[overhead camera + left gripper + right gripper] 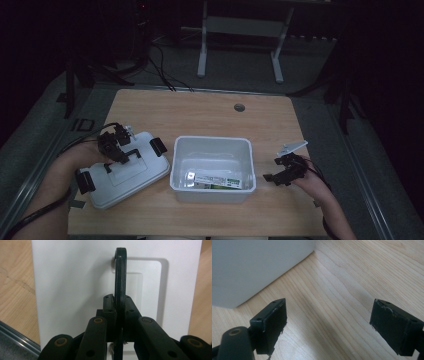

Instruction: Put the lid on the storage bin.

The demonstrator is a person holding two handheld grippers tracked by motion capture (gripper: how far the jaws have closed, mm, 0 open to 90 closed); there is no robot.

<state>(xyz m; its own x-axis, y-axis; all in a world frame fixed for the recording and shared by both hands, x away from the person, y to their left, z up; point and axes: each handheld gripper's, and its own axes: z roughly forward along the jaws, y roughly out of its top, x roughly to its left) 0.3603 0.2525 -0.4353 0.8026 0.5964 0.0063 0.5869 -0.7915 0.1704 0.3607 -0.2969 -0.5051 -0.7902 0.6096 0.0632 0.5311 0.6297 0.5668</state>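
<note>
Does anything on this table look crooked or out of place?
Yes. The white lid lies askew on the table, off the tub beside it. The left hand-held gripper pinches its black handle. Nothing looks spilled or broken.

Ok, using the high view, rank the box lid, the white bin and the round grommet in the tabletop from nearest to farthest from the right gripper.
1. White bin: just left of the right gripper, mid-table.
2. Round grommet: up toward the table's far edge, left of the gripper.
3. Box lid: beyond the bin, at the table's left side, its black handle clamped in the left gripper.
</note>
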